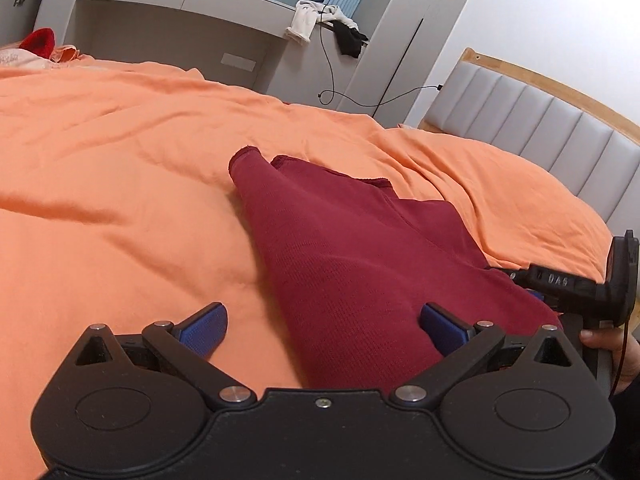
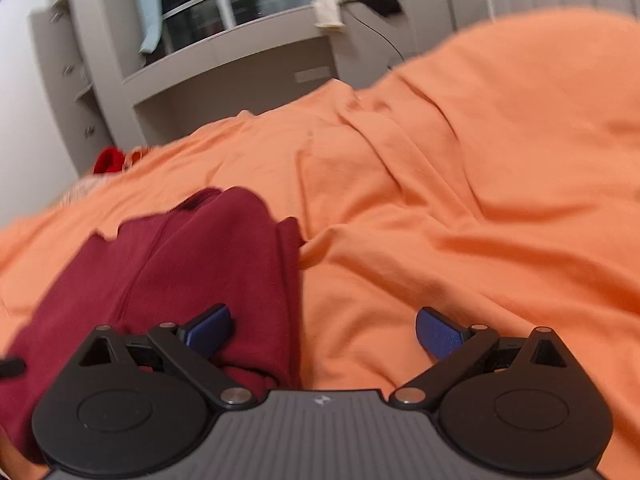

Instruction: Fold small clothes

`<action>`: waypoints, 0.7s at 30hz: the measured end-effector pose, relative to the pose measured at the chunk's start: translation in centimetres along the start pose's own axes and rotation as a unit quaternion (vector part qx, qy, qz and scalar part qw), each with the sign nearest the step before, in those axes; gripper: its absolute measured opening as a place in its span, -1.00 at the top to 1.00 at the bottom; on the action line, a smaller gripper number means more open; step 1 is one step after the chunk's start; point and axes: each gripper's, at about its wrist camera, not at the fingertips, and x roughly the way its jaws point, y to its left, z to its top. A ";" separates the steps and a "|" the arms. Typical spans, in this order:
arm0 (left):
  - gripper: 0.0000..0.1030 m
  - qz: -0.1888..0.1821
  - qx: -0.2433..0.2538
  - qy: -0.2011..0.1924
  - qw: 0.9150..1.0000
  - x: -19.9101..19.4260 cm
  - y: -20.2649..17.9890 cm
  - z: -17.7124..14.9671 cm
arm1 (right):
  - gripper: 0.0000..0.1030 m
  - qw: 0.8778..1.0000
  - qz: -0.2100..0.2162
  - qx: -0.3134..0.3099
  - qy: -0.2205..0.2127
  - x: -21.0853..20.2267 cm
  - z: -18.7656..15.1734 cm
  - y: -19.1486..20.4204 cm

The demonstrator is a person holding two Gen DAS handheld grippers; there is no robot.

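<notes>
Rumpled orange bedding (image 1: 120, 152) covers a wide bed and fills most of both wrist views, with creases running across it ahead of both grippers. Beyond the bed stands a grey built-in cabinet (image 1: 168, 36) under a dark window, and to the far right of the left gripper rises a grey padded headboard with a light wooden frame (image 1: 532, 120). On the cabinet's corner lies a small heap of white and black cloth (image 1: 320, 20), with a thin black cable (image 1: 332, 68) hanging down from it.

A dark red knitted garment (image 1: 352, 248) lies on the bedding, partly folded, its layers overlapping. It runs forward from between the left gripper's jaws and tapers to a narrow end ahead of them. In the right wrist view the same garment (image 2: 192, 264) sits under and ahead of the left-side finger, its long edge falling between the two jaws, with bare bedding under the other finger.

The left gripper (image 1: 322, 328) has its jaws spread wide; one blue pad rests over bedding, the other over the red fabric. The right gripper (image 2: 324, 330) likewise has its jaws spread wide, pinching nothing.

At the far left edge of the bed sits a small bright red cloth item (image 1: 38, 40). A person's fingers (image 1: 600, 340) show just right of the left gripper, beside the right gripper's black body (image 1: 592, 284).
</notes>
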 end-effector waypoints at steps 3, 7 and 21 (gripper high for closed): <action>-0.99 0.001 0.002 -0.003 1.000 -0.1 -0.1 -0.1 | -0.99 0.999 -0.015 -0.031 -0.010 -0.2 -0.2 0.8; -0.99 0.001 0.003 -0.006 1.000 -0.1 -0.2 -0.2 | -0.99 1.000 -0.002 -0.008 0.000 -0.1 -0.3 0.2; -0.99 0.024 0.015 -0.017 0.999 -0.6 -1.1 -0.4 | -1.00 0.975 0.154 0.158 -0.016 0.3 0.5 -2.7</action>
